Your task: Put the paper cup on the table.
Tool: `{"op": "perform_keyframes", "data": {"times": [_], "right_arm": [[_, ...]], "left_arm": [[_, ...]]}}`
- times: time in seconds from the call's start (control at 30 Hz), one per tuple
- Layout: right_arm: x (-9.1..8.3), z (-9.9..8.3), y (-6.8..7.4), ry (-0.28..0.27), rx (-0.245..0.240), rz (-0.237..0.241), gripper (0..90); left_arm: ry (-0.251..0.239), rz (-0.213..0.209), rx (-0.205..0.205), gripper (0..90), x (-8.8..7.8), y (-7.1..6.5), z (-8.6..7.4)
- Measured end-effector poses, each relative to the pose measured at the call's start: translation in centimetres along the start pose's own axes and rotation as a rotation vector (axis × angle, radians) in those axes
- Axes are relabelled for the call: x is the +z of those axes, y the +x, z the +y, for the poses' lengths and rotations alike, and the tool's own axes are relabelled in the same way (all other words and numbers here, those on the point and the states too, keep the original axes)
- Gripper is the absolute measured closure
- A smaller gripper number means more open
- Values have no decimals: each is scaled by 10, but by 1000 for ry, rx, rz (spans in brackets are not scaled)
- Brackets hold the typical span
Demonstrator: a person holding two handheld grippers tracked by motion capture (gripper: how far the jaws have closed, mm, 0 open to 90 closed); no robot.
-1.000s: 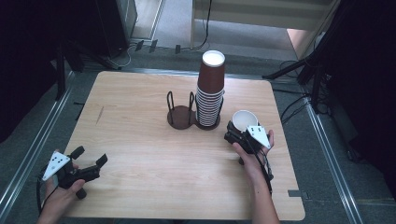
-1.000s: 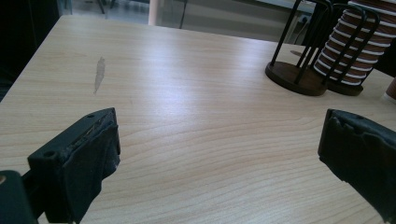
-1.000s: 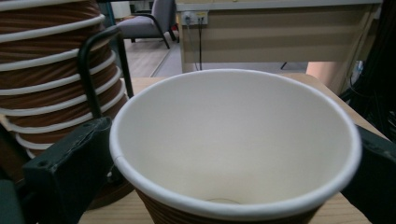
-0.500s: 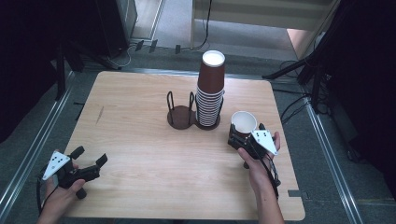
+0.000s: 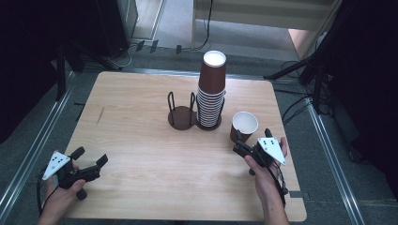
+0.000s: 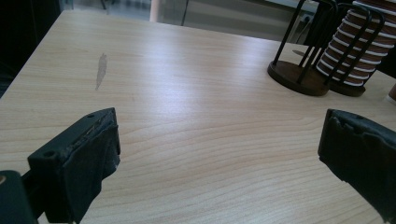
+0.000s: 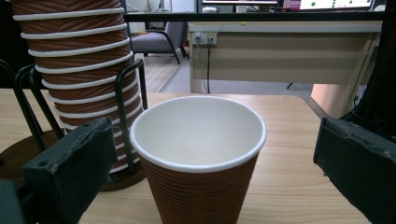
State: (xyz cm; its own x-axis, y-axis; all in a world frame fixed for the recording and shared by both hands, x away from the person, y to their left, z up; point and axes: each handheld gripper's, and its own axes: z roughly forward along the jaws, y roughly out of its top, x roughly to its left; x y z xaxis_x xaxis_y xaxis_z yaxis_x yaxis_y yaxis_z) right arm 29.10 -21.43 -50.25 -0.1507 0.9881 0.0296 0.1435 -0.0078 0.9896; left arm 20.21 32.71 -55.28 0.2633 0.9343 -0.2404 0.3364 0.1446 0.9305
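The right gripper [image 5: 240, 146], jaws wide and empty, faces the lone upright paper cup [image 5: 244, 125] right of the cup stack [image 5: 210, 96], seemingly lined up to grasp it, while the left gripper [image 5: 90, 161] rests open at the near left

A light wooden table [image 5: 141, 122] fills the middle of the frame. Just right of centre stands a tall stack of brown paper cups [image 5: 210, 91] in a dark wire holder, with an empty wire holder [image 5: 181, 111] touching its left side. A single brown paper cup [image 5: 244, 126] stands upright to the lower right of the stack. The right gripper [image 5: 242, 146] sits just below this cup — jaws spread, pointing at it. At lower left, the left gripper [image 5: 90, 158] rests with jaws apart, well away from the cups.
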Motion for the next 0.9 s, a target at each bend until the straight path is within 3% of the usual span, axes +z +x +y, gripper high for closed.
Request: {"op": "perform_keyframes", "data": {"times": [0.9], "right_arm": [[-31,-23,-32,29,5,-45,0]], "left_arm": [[7,1,3,0,1,0,0]]}}
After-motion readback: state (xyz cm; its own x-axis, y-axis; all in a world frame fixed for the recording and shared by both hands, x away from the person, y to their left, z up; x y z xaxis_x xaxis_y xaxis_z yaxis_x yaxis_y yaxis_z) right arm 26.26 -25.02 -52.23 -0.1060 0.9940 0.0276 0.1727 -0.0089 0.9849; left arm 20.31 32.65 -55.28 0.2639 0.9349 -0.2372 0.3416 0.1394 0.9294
